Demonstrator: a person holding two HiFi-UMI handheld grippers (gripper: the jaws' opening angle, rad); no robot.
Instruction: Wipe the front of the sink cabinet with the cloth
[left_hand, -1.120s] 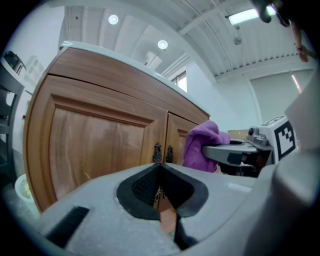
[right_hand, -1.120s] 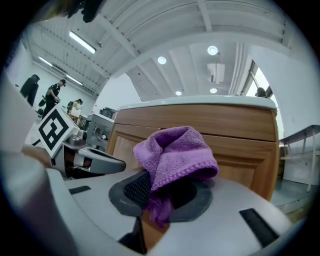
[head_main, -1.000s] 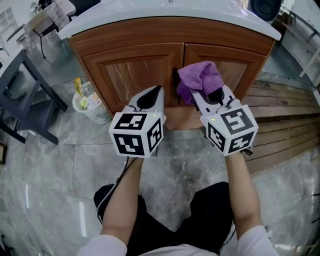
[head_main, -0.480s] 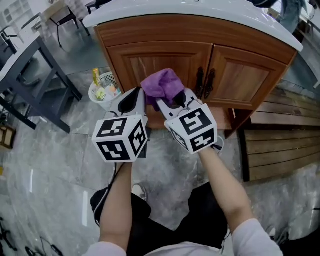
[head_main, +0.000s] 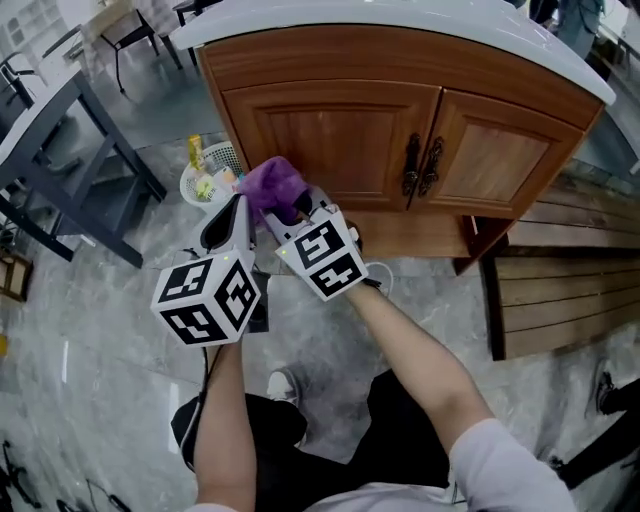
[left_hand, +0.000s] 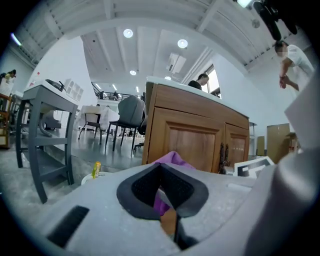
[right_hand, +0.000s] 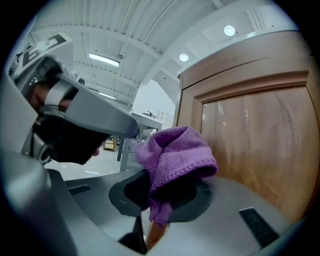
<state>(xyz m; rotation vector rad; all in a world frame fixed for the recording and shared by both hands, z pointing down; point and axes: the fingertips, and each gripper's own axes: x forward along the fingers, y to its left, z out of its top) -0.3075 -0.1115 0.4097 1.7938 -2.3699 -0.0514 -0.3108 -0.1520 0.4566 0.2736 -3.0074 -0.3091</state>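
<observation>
Cloth (head_main: 272, 185): a bunched purple towel, clamped in the jaws of the right gripper (head_main: 290, 214).

From the head view, looking steeply down, the cloth sits low against the outer corner of the left door (head_main: 335, 135) of the sink cabinet (head_main: 470, 235). The person crouches in front, with the right arm reaching across to that side. The left gripper (head_main: 234, 208) hangs just beside the cloth and takes no part. The right door (head_main: 500, 160) and the pair of dark handles (head_main: 422, 165) are well apart from the cloth. A white basket (head_main: 205, 182) stands on the floor near the cabinet's left end.

In the left gripper view, the left gripper (left_hand: 162, 172) has its dark pads drawn almost together with nothing between them. A bit of purple cloth (left_hand: 172, 159) shows beyond the tips.

In the right gripper view, the right gripper (right_hand: 156, 210) is clenched on the cloth (right_hand: 175, 150), which mounds up over the pads. The wooden door panel (right_hand: 250, 135) is just beside it. Whether the fabric is pressing on the wood cannot be made out.

The wiping looks to be under way at the far left of the front. The wood shows no streaks or damp patches, so how much has been covered cannot be judged. The right door and the strip below both doors may yet need a pass.
</observation>
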